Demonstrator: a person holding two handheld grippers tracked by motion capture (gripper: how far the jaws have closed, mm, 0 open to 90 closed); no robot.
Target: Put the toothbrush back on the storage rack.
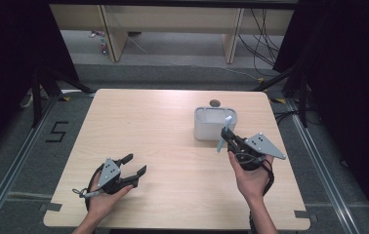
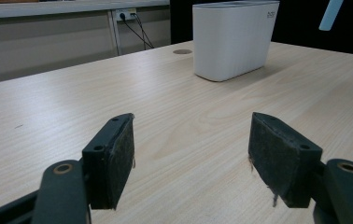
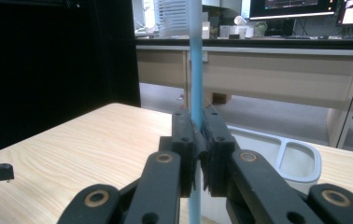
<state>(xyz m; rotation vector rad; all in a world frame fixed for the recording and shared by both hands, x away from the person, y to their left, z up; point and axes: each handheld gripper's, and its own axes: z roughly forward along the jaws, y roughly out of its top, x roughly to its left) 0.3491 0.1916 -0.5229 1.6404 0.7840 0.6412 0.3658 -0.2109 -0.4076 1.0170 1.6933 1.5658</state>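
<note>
Pale wooden counter (image 1: 163, 146) carries a white plastic compartmented holder (image 1: 207, 130). Right gripper (image 1: 227, 134) has jaws clamped on a thin light-blue plastic stick (image 1: 223, 137), upright just beside the holder. Left gripper (image 1: 134, 165) rests idle, jaws wide, empty. Recommended: keep the stick vertical, centre over a compartment, then lower.

A light wooden table (image 1: 163, 146) stands on a grey floor (image 1: 173, 73). At 12 o'clock runs a pale desk (image 1: 173, 19) with cables (image 1: 263, 44) hanging beneath (toward 1 o'clock). Black curtains (image 1: 348, 58) close off 3 and 9 o'clock. Monitors (image 3: 300, 9) glow on the desk.
</note>
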